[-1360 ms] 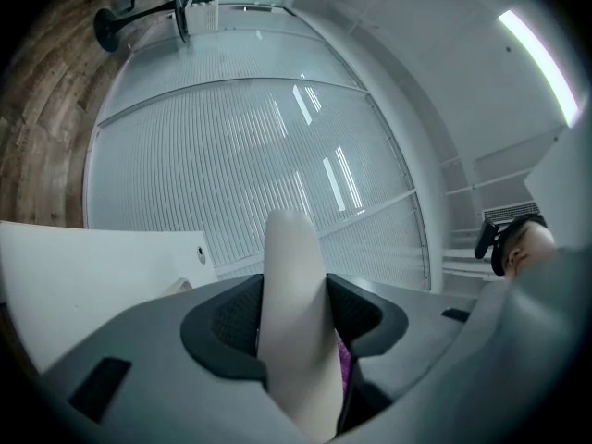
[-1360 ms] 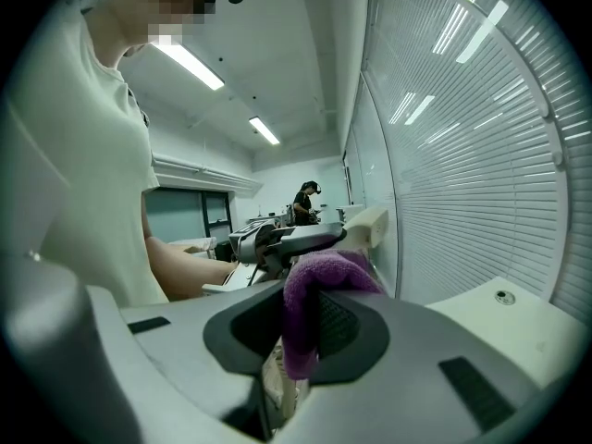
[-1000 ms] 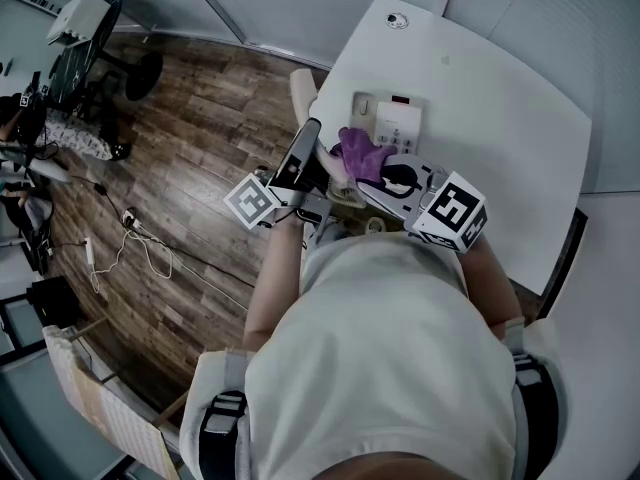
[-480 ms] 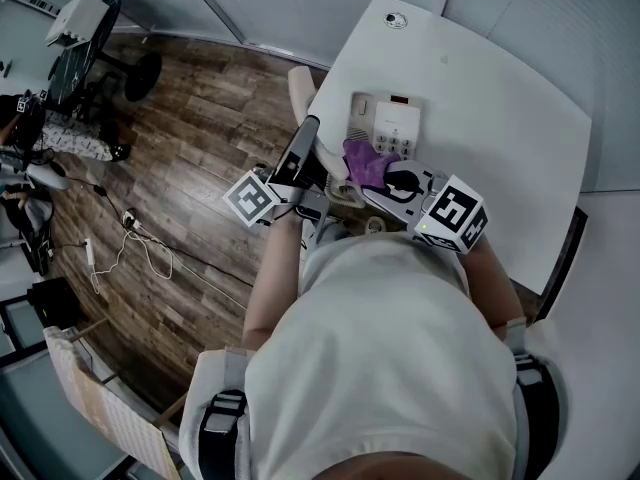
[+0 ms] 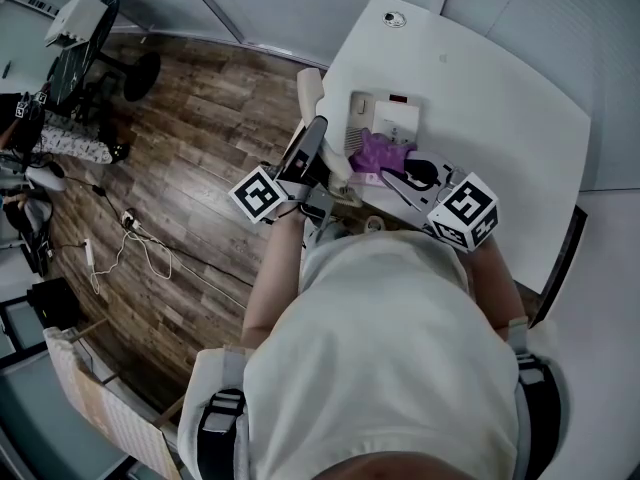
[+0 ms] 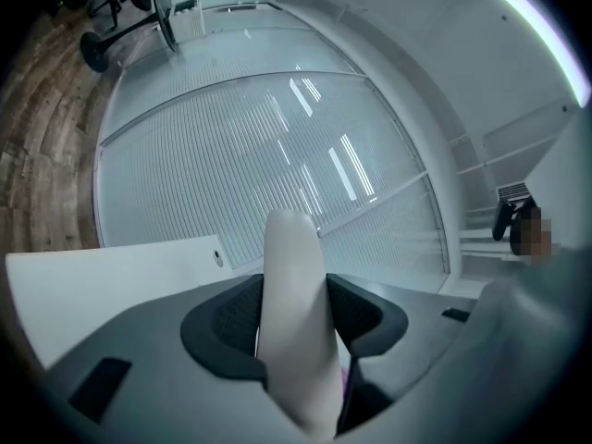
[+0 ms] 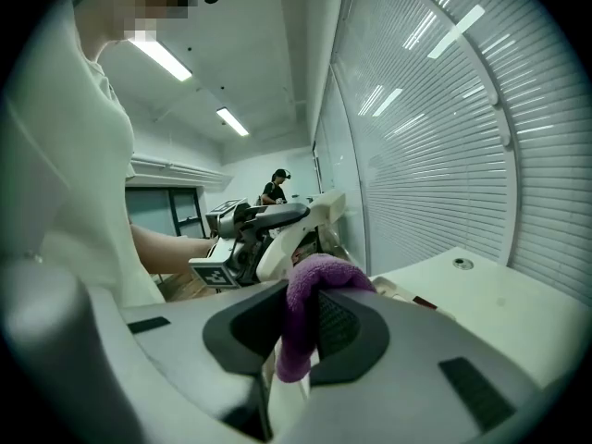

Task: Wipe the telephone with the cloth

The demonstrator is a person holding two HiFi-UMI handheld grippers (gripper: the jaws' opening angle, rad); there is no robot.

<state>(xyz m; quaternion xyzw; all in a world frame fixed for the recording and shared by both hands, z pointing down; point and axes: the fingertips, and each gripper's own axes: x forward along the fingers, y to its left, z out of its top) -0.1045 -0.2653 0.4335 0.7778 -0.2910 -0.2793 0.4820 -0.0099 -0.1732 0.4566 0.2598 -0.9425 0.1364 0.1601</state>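
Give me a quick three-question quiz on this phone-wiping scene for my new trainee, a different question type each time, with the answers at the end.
1. True or false: the left gripper is shut on the white handset.
2. What does the right gripper hold between its jaws? A) a sponge B) a purple cloth C) a pen
3. Fill in: the telephone base stands on a white ____.

Key: 1 true; 2 B; 3 table.
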